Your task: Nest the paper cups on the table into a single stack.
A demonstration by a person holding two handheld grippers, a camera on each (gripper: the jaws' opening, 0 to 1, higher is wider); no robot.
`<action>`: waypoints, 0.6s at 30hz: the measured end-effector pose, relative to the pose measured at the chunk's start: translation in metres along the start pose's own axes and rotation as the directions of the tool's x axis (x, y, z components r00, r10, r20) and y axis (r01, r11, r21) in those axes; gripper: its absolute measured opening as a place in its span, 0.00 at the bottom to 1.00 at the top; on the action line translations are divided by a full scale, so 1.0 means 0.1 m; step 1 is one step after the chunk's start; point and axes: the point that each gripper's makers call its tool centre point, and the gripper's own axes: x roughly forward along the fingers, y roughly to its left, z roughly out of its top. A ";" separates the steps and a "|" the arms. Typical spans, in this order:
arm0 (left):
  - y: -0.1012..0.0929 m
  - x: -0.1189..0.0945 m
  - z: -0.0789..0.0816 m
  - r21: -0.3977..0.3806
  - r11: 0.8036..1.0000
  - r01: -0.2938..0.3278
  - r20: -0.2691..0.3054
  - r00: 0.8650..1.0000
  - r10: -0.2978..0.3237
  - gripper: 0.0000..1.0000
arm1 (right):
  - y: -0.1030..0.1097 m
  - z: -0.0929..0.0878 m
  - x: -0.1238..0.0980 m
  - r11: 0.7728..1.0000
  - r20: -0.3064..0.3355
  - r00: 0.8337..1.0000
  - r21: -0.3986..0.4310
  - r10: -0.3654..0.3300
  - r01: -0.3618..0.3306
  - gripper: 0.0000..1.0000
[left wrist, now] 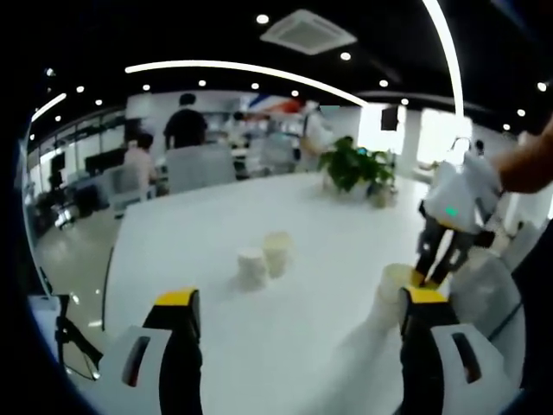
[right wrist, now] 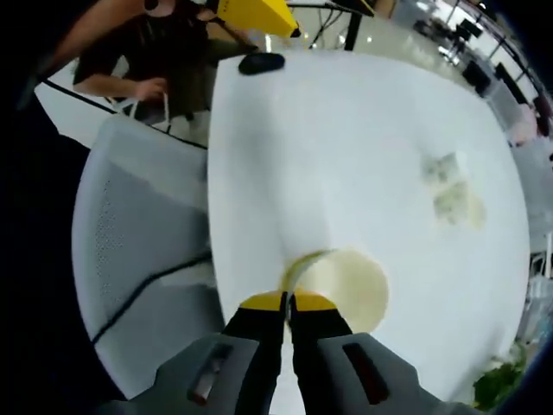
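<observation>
A big white table (left wrist: pixel 328 225) is seen, with two small paper cups (left wrist: pixel 263 257) standing close together near its middle. A third cup (right wrist: pixel 341 290) is pinched at its rim by the right gripper (right wrist: pixel 288 303), whose jaws are pressed together on it. The left gripper (left wrist: pixel 298 316) is held wide apart, with nothing in it. The carrying step seems to be in hand. Next, the held cup would need to be lined up over another cup.

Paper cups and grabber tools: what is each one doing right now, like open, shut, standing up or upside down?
Cream paper cup at the table edge: upright, mouth open, rim pinched by the right tool.
Right tool: shut on that cup's rim.
Left tool: open, holding nothing.
Two small white paper cups mid-table: standing close together, not stacked; which way up is too blurry to tell.
White round table: bare around the cups.
</observation>
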 end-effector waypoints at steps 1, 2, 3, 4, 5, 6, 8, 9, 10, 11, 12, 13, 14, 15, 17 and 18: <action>-0.01 0.00 0.00 0.001 1.000 0.001 -0.001 1.000 -0.001 0.93 | 0.00 0.00 0.01 1.000 0.002 1.000 0.002 0.000 0.000 0.00; -0.01 0.00 -0.01 0.002 1.000 0.002 -0.002 1.000 -0.002 0.93 | 0.00 0.00 0.02 1.000 0.003 1.000 0.003 0.000 0.000 0.00; -0.02 0.00 -0.02 0.003 1.000 0.004 -0.005 1.000 -0.004 0.93 | 0.01 0.00 0.05 1.000 0.001 1.000 0.002 0.001 -0.001 0.00; -0.02 0.00 -0.02 0.003 1.000 0.005 -0.007 1.000 -0.005 0.93 | 0.01 0.00 0.06 1.000 0.001 1.000 0.001 0.002 -0.002 0.00; -0.03 0.00 -0.03 0.004 1.000 0.006 -0.009 1.000 -0.006 0.93 | 0.02 -0.01 0.08 1.000 -0.002 1.000 -0.001 0.004 -0.004 0.00; -0.03 0.00 -0.04 0.005 1.000 0.007 -0.011 1.000 -0.007 0.93 | 0.02 -0.01 0.08 1.000 -0.002 1.000 -0.001 0.005 -0.005 0.00; -0.03 0.00 -0.05 0.007 1.000 0.008 -0.013 1.000 -0.008 0.93 | 0.02 0.01 0.07 1.000 0.005 1.000 0.005 0.005 -0.005 0.00; -0.03 0.00 -0.05 0.007 1.000 0.009 -0.013 1.000 -0.009 0.93 | 0.01 0.01 0.07 1.000 0.008 1.000 0.003 0.001 -0.001 0.00; -0.02 0.00 -0.05 0.008 1.000 0.008 -0.015 1.000 -0.008 0.93 | 0.01 0.02 0.07 1.000 0.010 1.000 0.006 0.000 0.000 0.00; -0.02 0.00 -0.05 0.009 1.000 0.008 -0.016 1.000 -0.008 0.93 | 0.01 0.02 0.07 1.000 0.011 1.000 0.011 0.003 -0.003 0.00; -0.02 0.00 -0.05 0.009 1.000 0.007 -0.018 1.000 -0.007 0.93 | 0.01 0.02 0.07 1.000 0.012 1.000 0.014 0.004 -0.004 0.00; -0.01 0.00 -0.05 0.009 1.000 0.007 -0.017 1.000 -0.007 0.93 | 0.01 0.02 0.07 1.000 0.012 1.000 0.014 0.003 -0.003 0.00; -0.01 0.00 -0.05 0.009 1.000 0.007 -0.017 1.000 -0.006 0.93 | 0.00 0.02 0.07 1.000 0.012 1.000 0.012 -0.001 0.001 0.01; 0.00 0.00 -0.05 0.010 1.000 0.006 -0.018 1.000 -0.006 0.93 | 0.00 0.02 0.06 1.000 0.011 1.000 0.009 -0.004 0.004 0.02; 0.00 0.01 -0.04 0.012 1.000 0.007 -0.018 1.000 -0.007 0.93 | -0.01 0.01 0.05 1.000 0.012 1.000 0.009 -0.003 0.003 0.03; 0.01 0.01 -0.04 0.012 1.000 0.007 -0.019 1.000 -0.007 0.93 | -0.02 0.02 0.04 1.000 0.017 1.000 0.015 -0.001 0.001 0.04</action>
